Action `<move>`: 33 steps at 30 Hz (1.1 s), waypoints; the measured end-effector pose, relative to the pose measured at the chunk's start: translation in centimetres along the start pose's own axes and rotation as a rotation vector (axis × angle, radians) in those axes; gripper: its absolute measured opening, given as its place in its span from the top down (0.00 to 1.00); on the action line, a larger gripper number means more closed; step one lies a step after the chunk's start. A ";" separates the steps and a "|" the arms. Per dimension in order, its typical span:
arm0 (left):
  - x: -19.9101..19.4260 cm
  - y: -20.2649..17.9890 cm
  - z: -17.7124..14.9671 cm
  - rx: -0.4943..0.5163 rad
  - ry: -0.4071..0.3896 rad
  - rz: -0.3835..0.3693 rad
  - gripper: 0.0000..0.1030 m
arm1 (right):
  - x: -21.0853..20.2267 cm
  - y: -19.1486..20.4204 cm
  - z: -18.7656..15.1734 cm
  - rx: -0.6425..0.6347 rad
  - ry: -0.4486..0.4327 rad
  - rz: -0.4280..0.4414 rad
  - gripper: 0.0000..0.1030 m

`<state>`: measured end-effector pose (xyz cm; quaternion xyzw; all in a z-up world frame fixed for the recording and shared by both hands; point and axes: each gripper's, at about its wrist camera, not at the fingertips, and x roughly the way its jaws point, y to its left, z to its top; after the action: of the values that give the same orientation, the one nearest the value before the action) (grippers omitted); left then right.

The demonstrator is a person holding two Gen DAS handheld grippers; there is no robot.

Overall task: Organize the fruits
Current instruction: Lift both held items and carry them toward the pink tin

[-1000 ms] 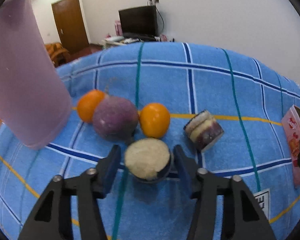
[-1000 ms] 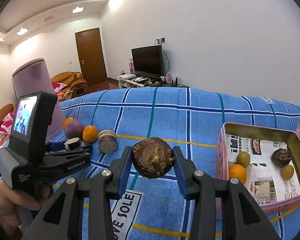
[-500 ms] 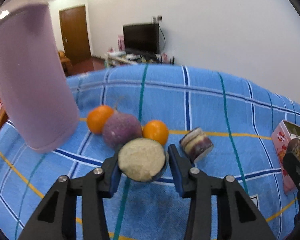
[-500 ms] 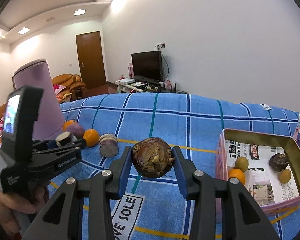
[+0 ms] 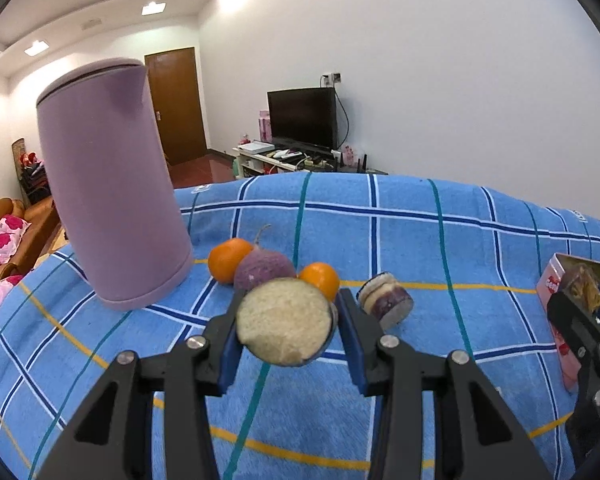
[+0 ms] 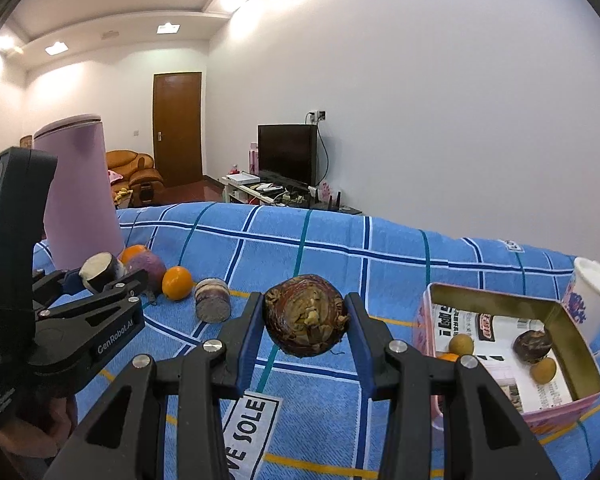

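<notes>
My left gripper (image 5: 287,322) is shut on a cut half fruit (image 5: 285,326) with dark skin, its pale flesh facing the camera, held above the blue checked cloth. The right wrist view shows the same half fruit (image 6: 98,275) at the left. My right gripper (image 6: 305,322) is shut on a brown round fruit (image 6: 305,320), held off the cloth left of the pink tin (image 6: 500,294). On the cloth behind lie two oranges (image 5: 229,260) (image 5: 321,280), a purple round fruit (image 5: 262,274) and a cut purple piece (image 5: 386,300).
A tall lilac cylinder (image 5: 108,184) stands at the back left of the fruit group. The newspaper-lined tin holds several small fruits (image 6: 532,344). A white mug (image 6: 588,292) stands behind the tin's right corner. A person's hand (image 6: 40,436) grips the left tool.
My left gripper closed on the half fruit and lifted it off the cloth, tilting upward. The right gripper kept the brown fruit and barely moved.
</notes>
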<state>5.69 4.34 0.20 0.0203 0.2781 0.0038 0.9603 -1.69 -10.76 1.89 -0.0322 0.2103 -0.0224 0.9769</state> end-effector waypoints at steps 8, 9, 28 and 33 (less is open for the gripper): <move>-1.0 -0.7 -0.8 0.004 0.008 -0.002 0.56 | -0.8 -1.0 -0.5 0.011 0.011 0.000 0.59; -1.1 -0.9 -0.9 0.007 0.008 -0.003 0.56 | -0.9 -1.1 -0.6 0.013 0.011 -0.001 0.59; -3.0 -3.1 -2.2 0.034 0.025 -0.021 0.56 | -3.4 -2.7 -1.7 -0.018 0.011 -0.013 0.59; -3.5 -3.9 -2.4 0.046 0.026 -0.028 0.56 | -4.0 -3.4 -2.0 -0.018 0.011 -0.019 0.59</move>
<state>1.41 0.50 -0.12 0.0383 0.2907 -0.0159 0.9559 -6.24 -14.02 2.00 -0.0430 0.2157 -0.0298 0.9751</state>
